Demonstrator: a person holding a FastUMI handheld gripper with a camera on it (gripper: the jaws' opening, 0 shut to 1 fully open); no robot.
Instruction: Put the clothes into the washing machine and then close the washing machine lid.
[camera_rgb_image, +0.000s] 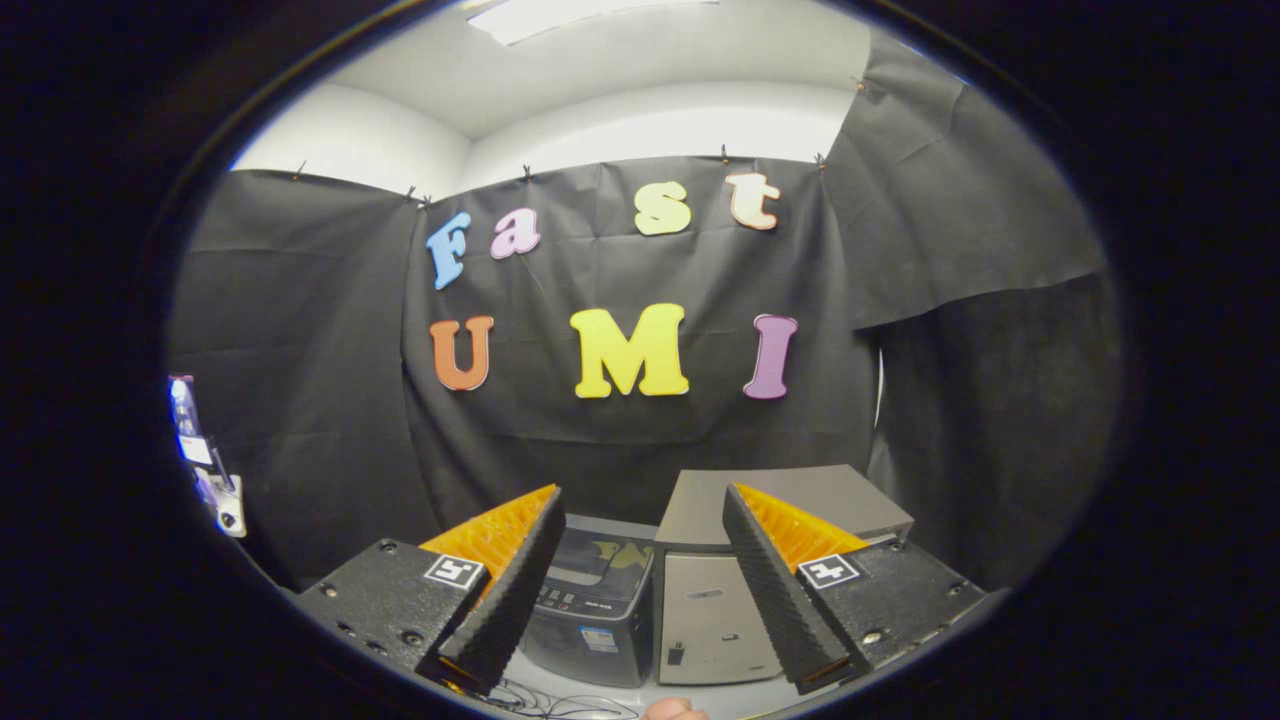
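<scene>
Gripper view looks over my hand-held gripper (640, 590), whose two fingers stand wide apart with nothing between them, their orange-backed ridged pads (505, 590) angled toward each other. Through the gap, just ahead of the fingers, I see the small dark washing machine (590, 610) standing on a pale surface (600, 698). Its lid looks open to me, with something dark and a patch of yellow showing in the top, but I cannot tell whether that is clothing inside or a print on the lid. Touching or just beside it, on the right, stands a grey box-like appliance (720, 600) with a flat top. A few thin cables (545, 700) lie on the surface in front of the machine, and a fingertip (672, 710) shows at the bottom, near the fingers.

I see no loose clothes on the surface, so I cannot say where the garment lies. I judge cloth to be light, soft and limp: it will sag and drape, so I would pinch a bunched fold near its middle, not an edge. The ridged pads should bite well on fabric. The lid I expect to be light, stiff plastic on a hinge; I would push on its free front edge.
</scene>
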